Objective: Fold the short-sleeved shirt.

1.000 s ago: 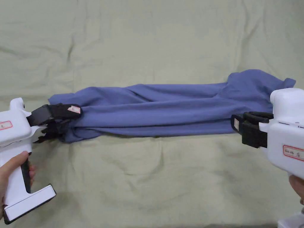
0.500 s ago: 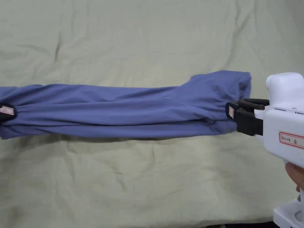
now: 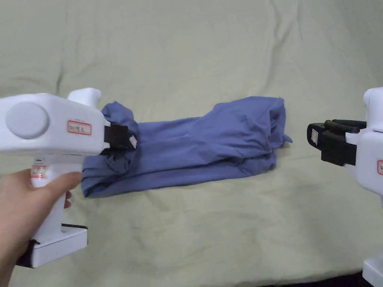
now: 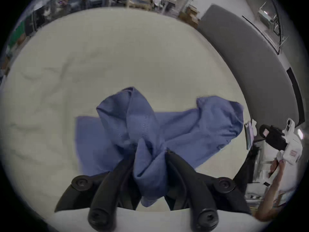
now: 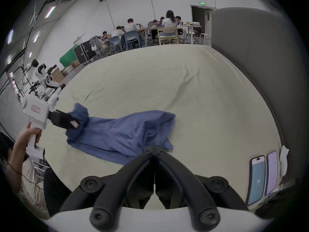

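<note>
The blue short-sleeved shirt (image 3: 209, 149) lies as a long, rumpled band across the pale green sheet (image 3: 187, 231). My left gripper (image 3: 129, 141) is shut on its left end, which is raised and bunched; in the left gripper view a wad of blue cloth (image 4: 150, 177) sits pinched between the jaws (image 4: 150, 150). The right end of the shirt (image 5: 125, 131) rests on the sheet. My right gripper (image 3: 313, 136) hovers a short way to the right of it, jaws shut with nothing in them, tips meeting (image 5: 154, 149).
Two phones (image 5: 257, 180) lie at the bed's right edge by a grey padded headboard (image 5: 250, 68). Several people sit at tables (image 5: 167, 28) far behind the bed. The sheet is wrinkled, with open room in front of and behind the shirt.
My right gripper has let go of the shirt's right end and drawn back to the right. My left gripper has carried the left end up and rightward, so the band is shorter and slack.
</note>
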